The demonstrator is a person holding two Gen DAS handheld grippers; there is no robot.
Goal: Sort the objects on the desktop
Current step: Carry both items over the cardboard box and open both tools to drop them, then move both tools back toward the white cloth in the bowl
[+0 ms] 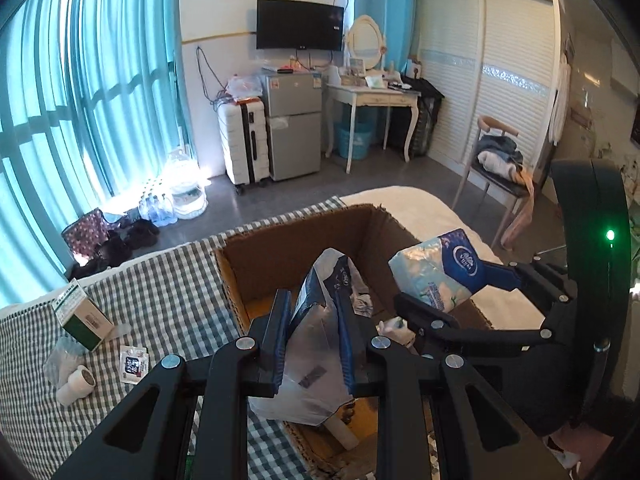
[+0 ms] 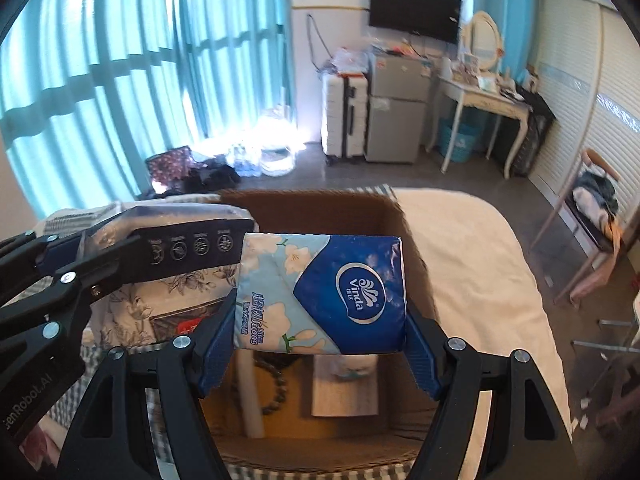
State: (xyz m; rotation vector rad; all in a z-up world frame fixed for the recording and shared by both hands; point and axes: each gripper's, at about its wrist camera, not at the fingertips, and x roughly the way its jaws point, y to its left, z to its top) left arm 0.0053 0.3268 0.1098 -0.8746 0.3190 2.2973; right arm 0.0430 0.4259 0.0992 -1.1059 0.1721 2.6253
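Bedroom light comes through teal curtains onto a bed spread with a grey-and-white checked cloth, where an open brown cardboard box sits.

Left tongs are clenched on a crinkly clear plastic packet with dark blue printing, which stands upright between the blue pads and hangs over the near part of the box. Right tongs are grasping a soft blue-and-white floral tissue pack, pinched at its two short ends, so its long axis runs across from pad to pad. That pack hangs straight above the box mouth; below it a white tube, a dark bead string and a pale flat packet already lie on the box floor.

Both loads are over the box, so I judge a release comes next; the right one has the clearer drop.

Left on the cloth beside the box: a green-and-white carton, a small white roll and a little sachet, all nearer the left hand.
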